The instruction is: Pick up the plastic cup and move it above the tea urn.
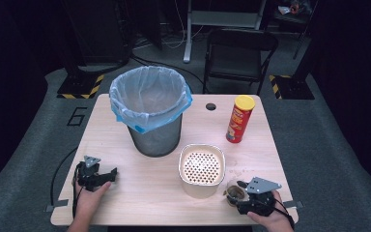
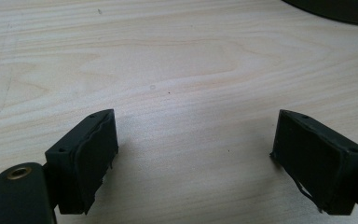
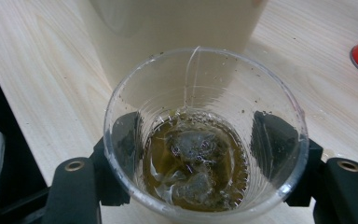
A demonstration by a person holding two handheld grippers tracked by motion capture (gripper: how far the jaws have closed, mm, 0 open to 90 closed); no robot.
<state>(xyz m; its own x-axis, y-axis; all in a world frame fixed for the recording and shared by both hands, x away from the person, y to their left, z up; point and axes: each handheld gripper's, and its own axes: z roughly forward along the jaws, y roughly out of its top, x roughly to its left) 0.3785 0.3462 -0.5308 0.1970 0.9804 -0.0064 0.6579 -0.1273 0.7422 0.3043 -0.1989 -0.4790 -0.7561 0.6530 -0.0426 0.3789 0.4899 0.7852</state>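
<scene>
A clear plastic cup [image 3: 196, 186] holds brown liquid and soggy tea bags. It stands near the table's front right edge [image 1: 234, 191]. My right gripper [image 3: 196, 135] straddles the cup's lower part, and both pads show through the wall against its sides. In the high view the right gripper [image 1: 240, 194] sits at the cup, held by a hand from below. My left gripper [image 1: 110, 175] rests at the front left of the table. In its own view the left gripper [image 2: 196, 149] is open wide over bare wood, nothing between its jaws.
A cream container with a perforated top [image 1: 202, 166] stands just beyond the cup. A mesh bin with a blue-edged liner [image 1: 149, 96] stands at centre back. A red chip can with a yellow lid [image 1: 239, 119] is at the back right. The wooden table [image 1: 125, 203] ends near both hands.
</scene>
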